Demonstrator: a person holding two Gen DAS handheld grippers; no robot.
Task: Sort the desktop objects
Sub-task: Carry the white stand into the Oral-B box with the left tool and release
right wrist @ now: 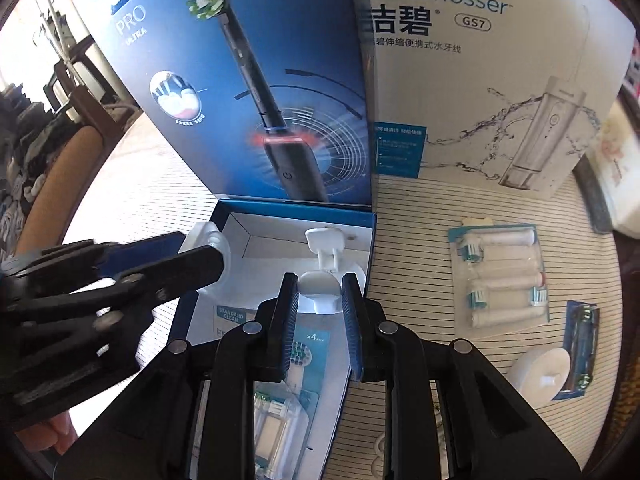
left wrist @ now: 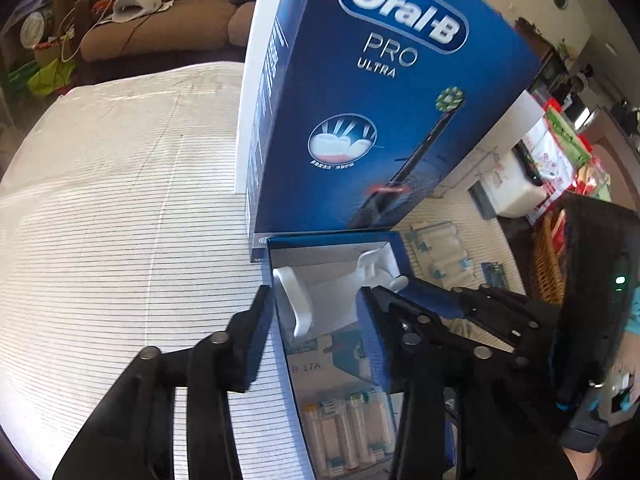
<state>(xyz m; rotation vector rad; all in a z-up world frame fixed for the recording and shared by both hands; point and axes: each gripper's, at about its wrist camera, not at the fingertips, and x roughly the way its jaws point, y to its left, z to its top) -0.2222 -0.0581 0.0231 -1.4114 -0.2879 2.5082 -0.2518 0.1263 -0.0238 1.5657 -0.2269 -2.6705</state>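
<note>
- Two grippers work over the open blue box [right wrist: 296, 210], both tilted steeply down into it from the near side.
- Nearest, a brush-head pack [right wrist: 276, 412] lies flat on the box floor under the right gripper [right wrist: 319, 278]. Its jaws stand narrow, and the pads appear to press a white charger piece [right wrist: 318, 286] from both sides.
- To do this step well, lower that piece straight down onto bare box floor beyond the pack. Keep it clear of the white plug [right wrist: 325, 248] just behind, and spread the jaws only once it rests.
- The left gripper [left wrist: 316, 296] straddles the box's left wall, jaws partly apart. A white round stand [left wrist: 290, 300] sits between them, and neither pad seems to clamp it. It should lift out without dragging the wall.
- On the striped cloth [left wrist: 120, 260] to the right, a loose brush-head pack [right wrist: 500, 280], a white round base [right wrist: 540, 372] and a small blue pack [right wrist: 582, 344] wait outside the box.
- Farthest, the Oral-B carton [right wrist: 248, 100] and the Waterpik carton [right wrist: 500, 100] stand upright behind.
</note>
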